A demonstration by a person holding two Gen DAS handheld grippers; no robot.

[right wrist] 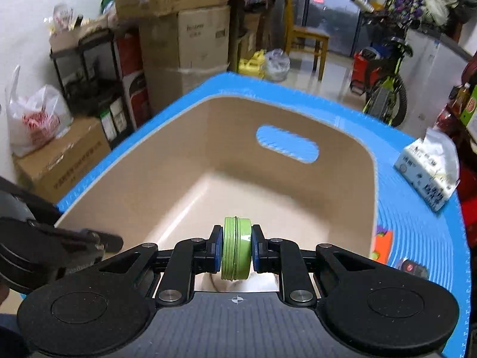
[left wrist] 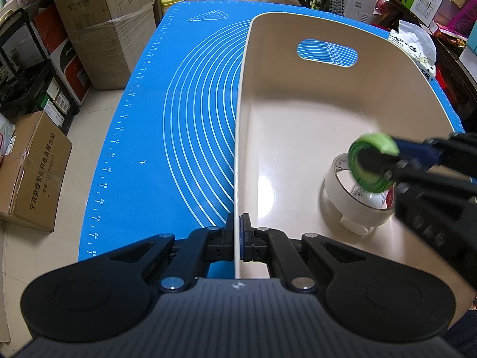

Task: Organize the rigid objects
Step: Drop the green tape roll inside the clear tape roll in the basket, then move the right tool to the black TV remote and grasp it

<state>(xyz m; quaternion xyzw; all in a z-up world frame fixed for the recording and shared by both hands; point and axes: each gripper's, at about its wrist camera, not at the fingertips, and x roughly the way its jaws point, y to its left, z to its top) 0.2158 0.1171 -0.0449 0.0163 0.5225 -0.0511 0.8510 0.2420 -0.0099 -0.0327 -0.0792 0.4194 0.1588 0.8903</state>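
One blue mat (left wrist: 143, 137) covers the bench at the left of the left wrist view. At bottom centre the left gripper (left wrist: 237, 238) has its jaws clamped on the rim of one beige bin (left wrist: 298, 89). At lower right, one clear tape roll (left wrist: 357, 203) lies inside the bin, and the right gripper (right wrist: 237, 249) grips one green tin (right wrist: 235, 247) above it.

Bright blue mat (left wrist: 143, 137) under everything, printed with thin white arcs, white ruler ticks down its left edge and a white pizza-slice outline (left wrist: 207, 15) at the top of the frame. My beige bin (left wrist: 298, 113) has a glossy cream inside, blue showing through its handle slot. My left gripper (left wrist: 237, 237) is matte black with blue pads and silver rivets. My right gripper (right wrist: 237, 249) is the same black and blue, and between its pads the tin (right wrist: 235, 249) is lime green with a darker green rim. Lower right in the left view, the tape roll (left wrist: 356, 197) is clear with a white core bearing red print. Far right in the right view, a white tissue pack (right wrist: 429, 170).
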